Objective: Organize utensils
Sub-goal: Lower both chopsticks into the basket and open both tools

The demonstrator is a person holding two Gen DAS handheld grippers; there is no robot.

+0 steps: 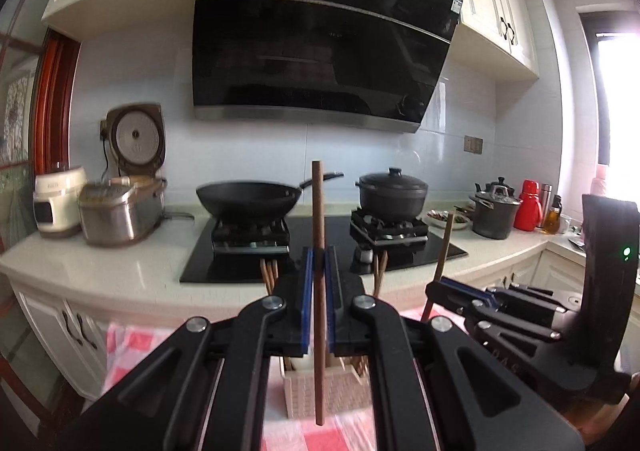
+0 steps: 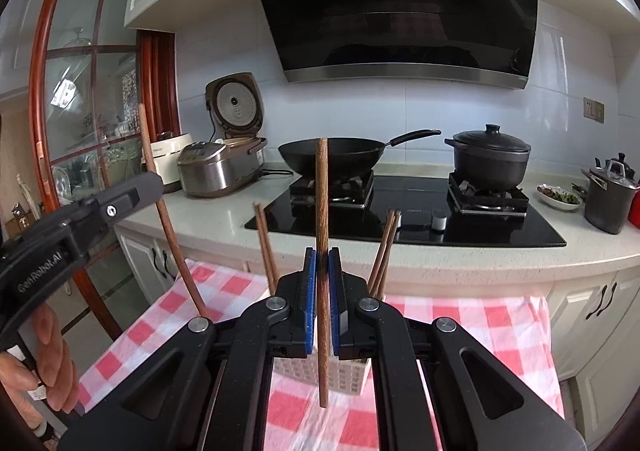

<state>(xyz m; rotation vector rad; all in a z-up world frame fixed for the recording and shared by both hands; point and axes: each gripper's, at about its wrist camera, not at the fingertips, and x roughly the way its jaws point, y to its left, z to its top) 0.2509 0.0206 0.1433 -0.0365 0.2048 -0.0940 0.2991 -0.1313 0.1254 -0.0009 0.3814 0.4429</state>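
Note:
In the left wrist view my left gripper (image 1: 319, 257) is shut on a brown wooden chopstick (image 1: 318, 203), held upright above a white woven holder (image 1: 340, 391). Several more chopsticks (image 1: 269, 275) stand in that holder. To the right, my right gripper (image 1: 438, 285) grips a second chopstick (image 1: 445, 247). In the right wrist view the right gripper (image 2: 322, 263) pinches this upright chopstick (image 2: 322, 179) over the holder (image 2: 352, 375), with other chopsticks (image 2: 385, 247) leaning in it. At the left, the left gripper (image 2: 154, 181) holds its slanted chopstick (image 2: 168, 227); a hand (image 2: 52, 351) grips the handle.
The holder stands on a red-and-white checked cloth (image 2: 480, 315). Behind it runs a white counter (image 2: 208, 219) with a black hob, a wok (image 2: 332, 157), a lidded black pot (image 2: 490, 163) and rice cookers (image 2: 216, 167). A range hood (image 1: 320, 43) hangs above.

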